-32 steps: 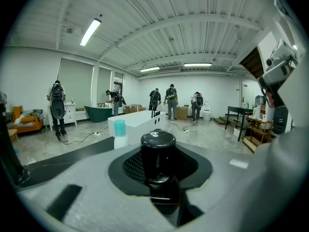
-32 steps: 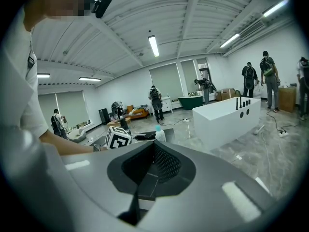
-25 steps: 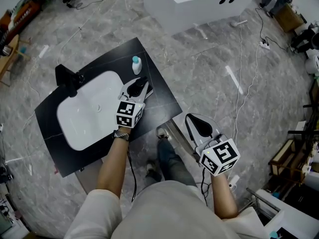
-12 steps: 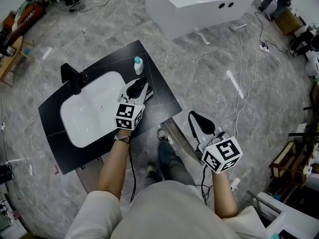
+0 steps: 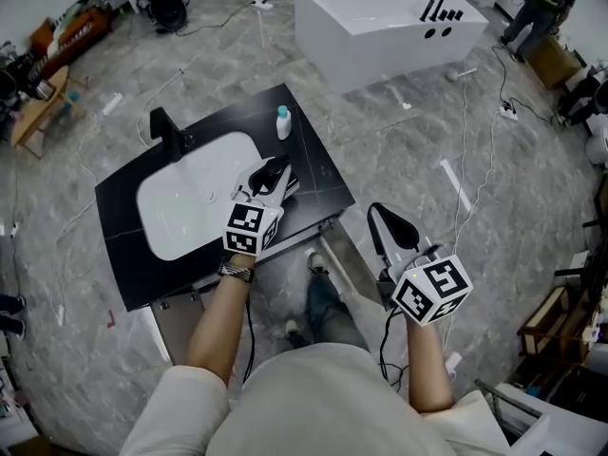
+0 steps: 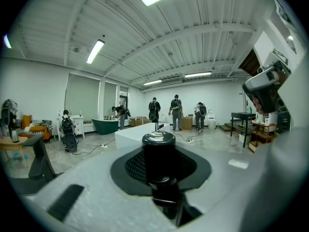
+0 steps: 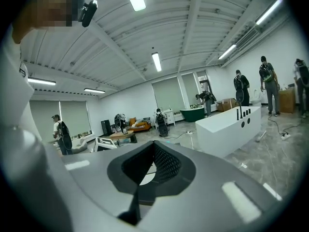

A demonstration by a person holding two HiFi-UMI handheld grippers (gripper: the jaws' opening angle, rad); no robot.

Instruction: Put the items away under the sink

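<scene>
My left gripper [image 5: 273,173] is shut on a black cylinder with a glossy round cap [image 6: 158,151] that stands upright between its pads. It hangs over the front right part of the black counter [image 5: 313,174], just right of the white sink basin [image 5: 185,202]. A small white bottle with a blue cap [image 5: 283,122] stands at the counter's back right corner. My right gripper [image 5: 390,228] is off the counter to the right, above the floor, its pads closed together with nothing between them.
A black faucet [image 5: 167,131] rises at the basin's far left. A grey cabinet door [image 5: 347,266] stands open below the counter's front right corner, beside the person's legs. A white bathtub [image 5: 389,12] sits beyond. Cables trail over the marble floor.
Both grippers have risen a little. The left one still holds the black cylinder over the counter. The whole scene has shifted right and down in the head view.
</scene>
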